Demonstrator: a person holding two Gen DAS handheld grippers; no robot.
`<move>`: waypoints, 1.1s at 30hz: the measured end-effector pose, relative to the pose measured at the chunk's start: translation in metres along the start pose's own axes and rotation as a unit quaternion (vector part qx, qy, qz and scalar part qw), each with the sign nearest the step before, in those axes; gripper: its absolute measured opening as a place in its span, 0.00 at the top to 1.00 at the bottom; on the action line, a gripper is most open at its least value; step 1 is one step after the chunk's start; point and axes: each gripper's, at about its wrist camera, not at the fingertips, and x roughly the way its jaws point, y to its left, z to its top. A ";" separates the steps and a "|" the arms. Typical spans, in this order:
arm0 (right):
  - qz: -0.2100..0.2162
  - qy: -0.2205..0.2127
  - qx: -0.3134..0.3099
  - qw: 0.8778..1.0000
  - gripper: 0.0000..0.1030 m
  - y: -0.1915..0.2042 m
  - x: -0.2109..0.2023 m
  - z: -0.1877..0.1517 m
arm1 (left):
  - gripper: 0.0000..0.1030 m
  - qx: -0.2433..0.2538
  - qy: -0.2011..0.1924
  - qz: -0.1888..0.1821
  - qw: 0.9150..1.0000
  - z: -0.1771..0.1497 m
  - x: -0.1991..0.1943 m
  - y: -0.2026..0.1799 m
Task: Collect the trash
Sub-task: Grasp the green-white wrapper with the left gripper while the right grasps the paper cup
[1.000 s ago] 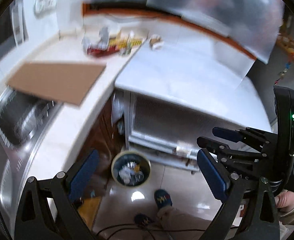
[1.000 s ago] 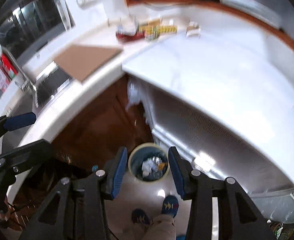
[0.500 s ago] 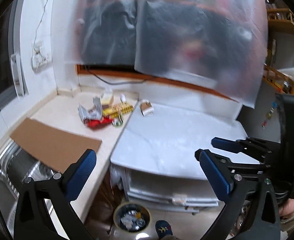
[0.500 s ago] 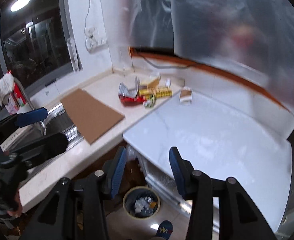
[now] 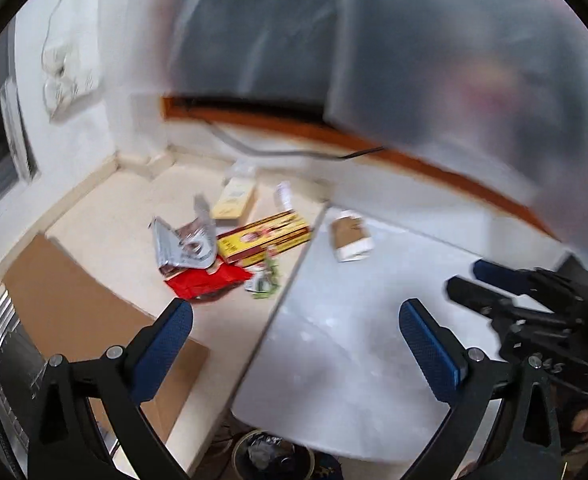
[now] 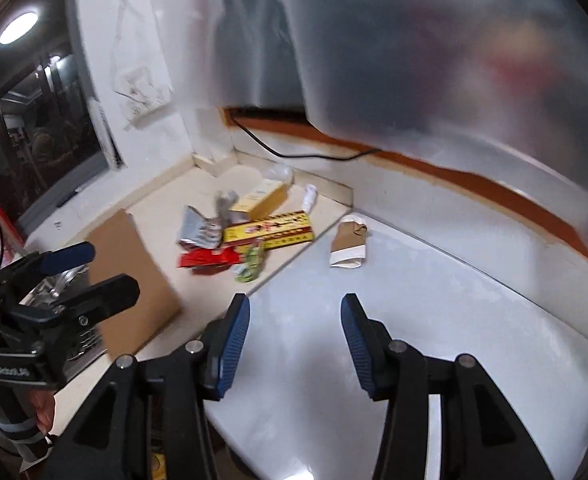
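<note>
Both tools, left [image 5: 294, 332] and right [image 6: 292, 322], released, cardboard sheet [image 6: 134, 276] beside litter pile [image 6: 250, 232], bin [image 5: 272, 456] below.

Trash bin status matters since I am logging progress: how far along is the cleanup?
Done: the bin on the floor already holds some scraps. In hand: nothing; the left gripper and right gripper are both open. Left: the red wrapper, yellow box, silver wrapper and paper sleeve lie on the counter.
</note>
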 end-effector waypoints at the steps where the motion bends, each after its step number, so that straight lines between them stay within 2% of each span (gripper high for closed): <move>1: 0.003 0.008 0.003 1.000 0.54 -0.008 0.015 0.005 | 0.04 -0.015 0.007 0.003 1.000 0.005 0.019 0.005; 4: 0.017 0.038 0.024 0.999 0.53 -0.031 0.059 0.016 | 0.12 -0.059 0.029 0.015 0.998 0.012 0.066 0.019; 7: 0.021 0.062 0.042 0.997 0.53 -0.047 0.102 0.025 | 0.16 -0.095 0.060 0.012 0.994 0.014 0.108 0.032; 11: 0.021 0.077 0.052 0.995 0.53 -0.057 0.144 0.031 | 0.27 -0.107 0.087 0.014 0.990 0.012 0.147 0.034; 12: 0.021 0.079 0.054 0.995 0.53 -0.059 0.151 0.033 | 0.31 -0.105 0.090 0.015 0.990 0.010 0.153 0.033; 17: 0.017 0.086 0.058 0.994 0.53 -0.064 0.183 0.038 | 0.35 -0.088 0.098 0.034 0.991 0.010 0.177 0.025; 23: -0.017 0.064 0.041 0.997 0.53 -0.065 0.201 0.047 | 0.50 -0.085 0.113 0.044 0.989 0.013 0.198 0.022; 29: -0.050 0.067 0.023 0.996 0.52 -0.070 0.211 0.049 | 0.64 -0.075 0.121 0.058 0.988 0.014 0.208 0.017; 32: -0.064 0.074 0.027 0.995 0.52 -0.076 0.216 0.047 | 0.76 -0.079 0.126 0.058 0.987 0.013 0.214 0.018; 33: -0.062 0.083 0.031 0.994 0.52 -0.079 0.220 0.046 | 0.84 -0.083 0.127 0.057 0.987 0.013 0.216 0.020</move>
